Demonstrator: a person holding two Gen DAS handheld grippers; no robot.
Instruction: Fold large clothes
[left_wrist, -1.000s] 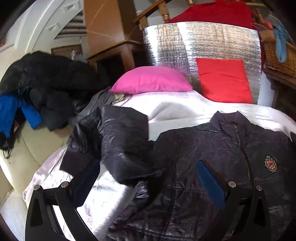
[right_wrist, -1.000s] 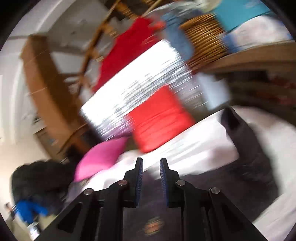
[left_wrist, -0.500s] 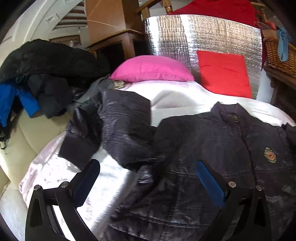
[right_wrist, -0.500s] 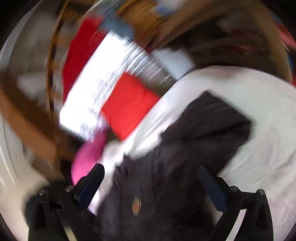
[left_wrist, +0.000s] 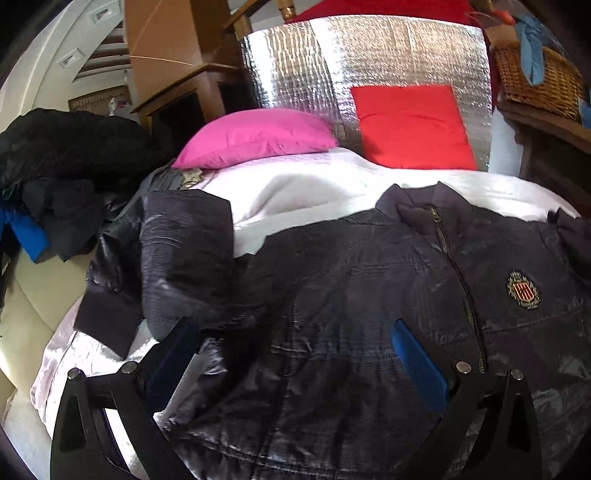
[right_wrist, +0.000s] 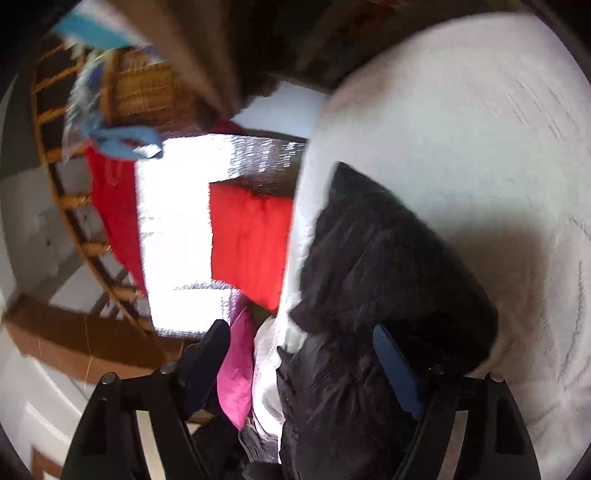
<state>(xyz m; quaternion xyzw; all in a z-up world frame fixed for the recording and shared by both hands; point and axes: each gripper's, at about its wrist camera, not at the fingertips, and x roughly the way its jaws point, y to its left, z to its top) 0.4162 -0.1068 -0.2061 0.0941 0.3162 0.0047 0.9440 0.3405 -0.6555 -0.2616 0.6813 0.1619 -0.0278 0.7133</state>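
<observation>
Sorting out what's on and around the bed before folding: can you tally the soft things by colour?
Dark navy jacket: 1
Pink pillow: 1
Red cushion: 1
Black coat heaped on the left: 1
Blue garment under that heap: 1
Total: 5

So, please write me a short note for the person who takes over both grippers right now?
Left gripper: open, empty, over the dark jacket.
Right gripper: jaws closing, not gripping; the jacket's other sleeve lies between them.
Jacket: front up, zipped, on the white bed cover; one sleeve already lies bent upon itself, near the pink pillow.
Done: jacket spread out.
Left: fold both sleeves in, then fold the body.
</observation>
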